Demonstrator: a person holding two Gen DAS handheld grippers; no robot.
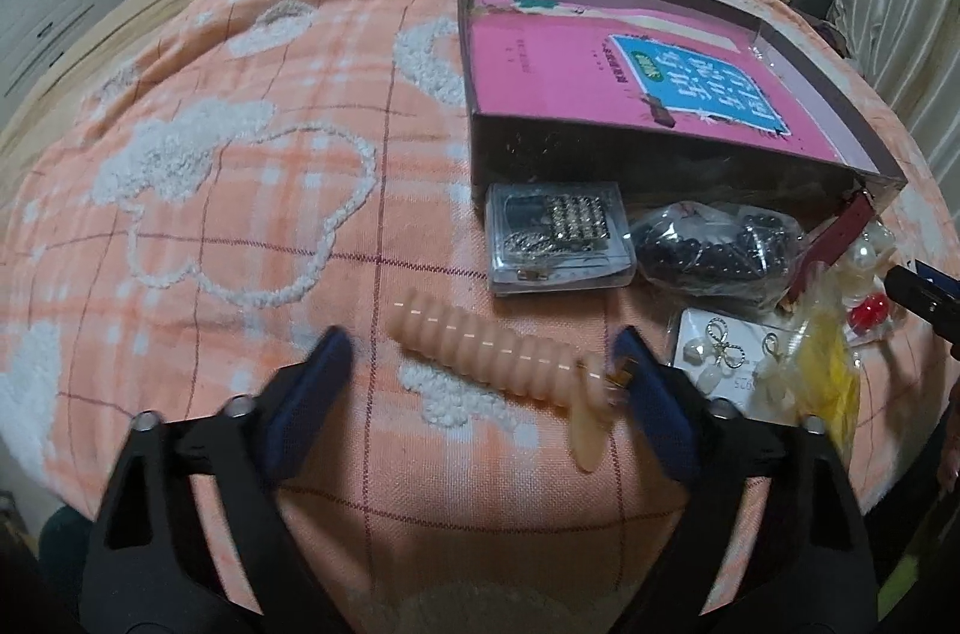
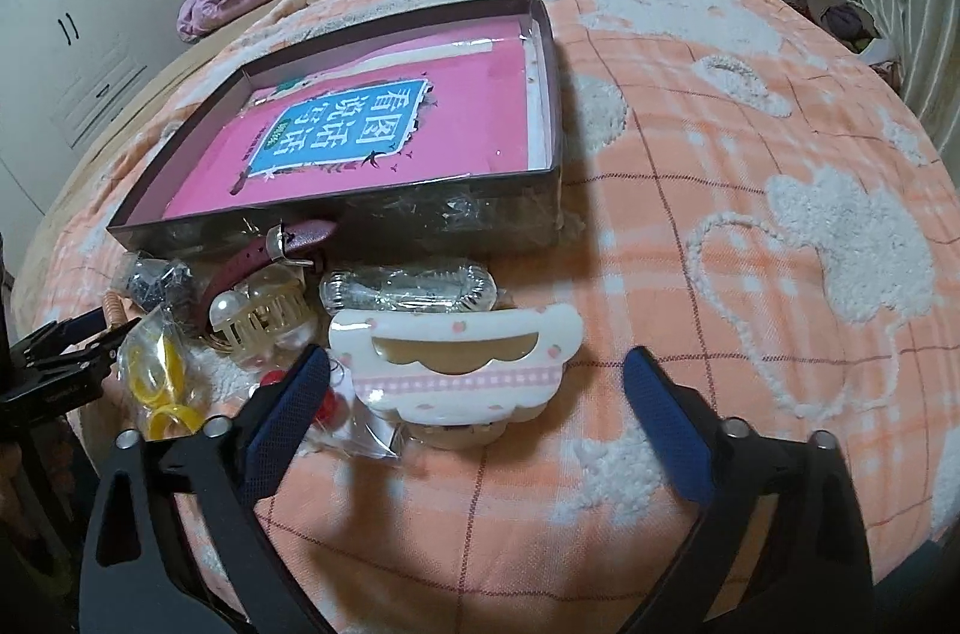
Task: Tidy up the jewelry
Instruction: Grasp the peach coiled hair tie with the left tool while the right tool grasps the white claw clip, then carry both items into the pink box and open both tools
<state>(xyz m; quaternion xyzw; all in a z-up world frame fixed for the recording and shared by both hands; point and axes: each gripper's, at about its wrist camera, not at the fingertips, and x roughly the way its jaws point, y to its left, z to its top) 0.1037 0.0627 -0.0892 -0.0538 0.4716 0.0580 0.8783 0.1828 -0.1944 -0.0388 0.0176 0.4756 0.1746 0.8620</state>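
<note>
A: Peach ribbed hair clip lies on the orange blanket, between the left gripper jaws. Jaws wide, no clamp visible.
B: Right gripper?
A: Also wide, straddling the white-pink claw clip, pads off it. Both sit just in front of the box with the pink book.
</note>
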